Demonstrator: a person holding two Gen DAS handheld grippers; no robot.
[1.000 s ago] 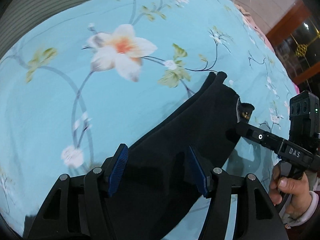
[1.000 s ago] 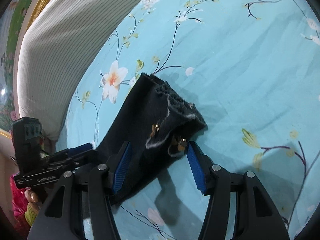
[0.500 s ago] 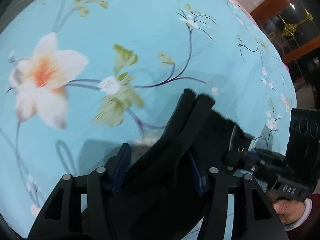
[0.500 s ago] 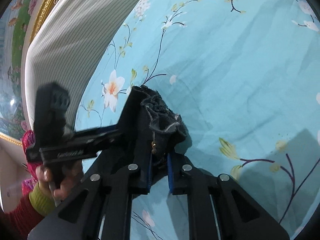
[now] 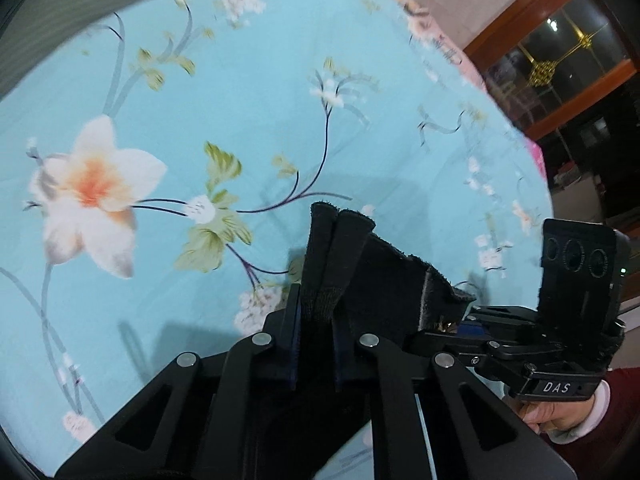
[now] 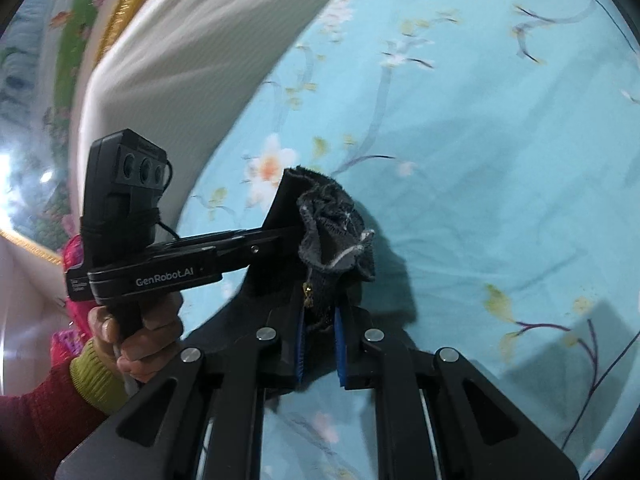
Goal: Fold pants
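The black pants (image 5: 384,272) lie bunched on a light blue flowered bedsheet (image 5: 240,120), with one end lifted. In the left wrist view my left gripper (image 5: 316,300) is closing its jaws, and the pads press on a folded edge of the cloth. My right gripper (image 5: 452,320) comes in from the right and pinches the neighbouring edge. In the right wrist view the right gripper (image 6: 320,312) is shut on a gathered, frayed end of the pants (image 6: 332,224). The left gripper (image 6: 288,236) reaches in from the left and grips the cloth beside it.
A white striped headboard or cushion (image 6: 200,40) borders the sheet (image 6: 480,160) at the upper left. A person's hand (image 6: 140,336) holds the left gripper's handle. A dark wooden cabinet (image 5: 560,60) stands beyond the bed's far edge.
Both grippers went from open around the pants to shut on the cloth, the right first, then the left. The left gripper slid along the pants toward the right one, and the end is now lifted.
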